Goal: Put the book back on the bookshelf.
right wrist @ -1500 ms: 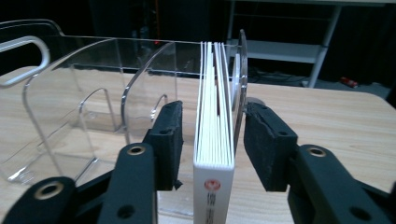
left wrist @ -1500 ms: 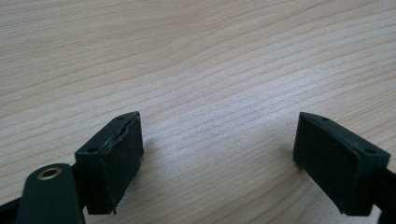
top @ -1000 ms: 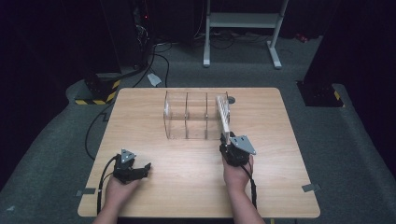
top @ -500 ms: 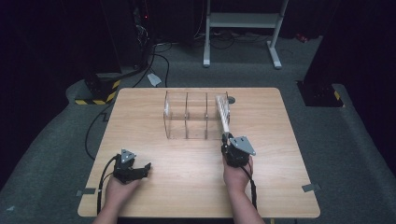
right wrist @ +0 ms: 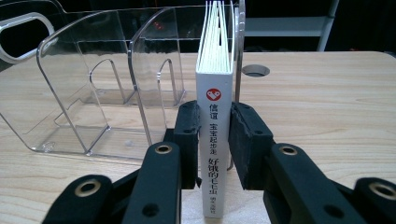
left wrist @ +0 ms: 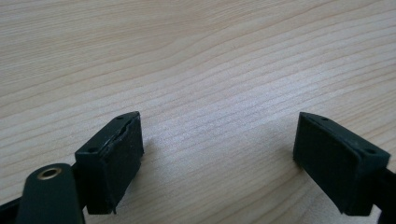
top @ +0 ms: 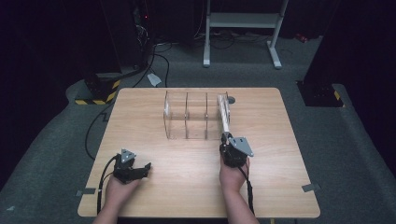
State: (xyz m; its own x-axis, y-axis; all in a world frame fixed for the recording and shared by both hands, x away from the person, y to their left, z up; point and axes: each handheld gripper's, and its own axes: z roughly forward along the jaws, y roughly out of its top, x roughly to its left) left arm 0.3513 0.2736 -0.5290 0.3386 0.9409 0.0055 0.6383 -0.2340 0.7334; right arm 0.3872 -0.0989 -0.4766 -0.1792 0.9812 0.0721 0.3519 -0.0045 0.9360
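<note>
pinching the book (right wrist: 214, 140) by its spine with my right gripper (right wrist: 215, 140), i have it upright in the rightmost slot of the clear rack (right wrist: 84, 93), long axis running straight away from me. my left gripper (left wrist: 217, 154) rests spread on the desk (top: 289, 140), well apart; open desk lies behind for pulling back.

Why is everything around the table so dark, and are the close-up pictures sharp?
High view: light falls on the table alone, the surrounding floor sinks into black, and the clear rack is faint. Right gripper view: the book spine is sharp, with glints on the rack's edges. Left gripper view: the wood grain is crisp, with soft shadows beside the pads.
</note>
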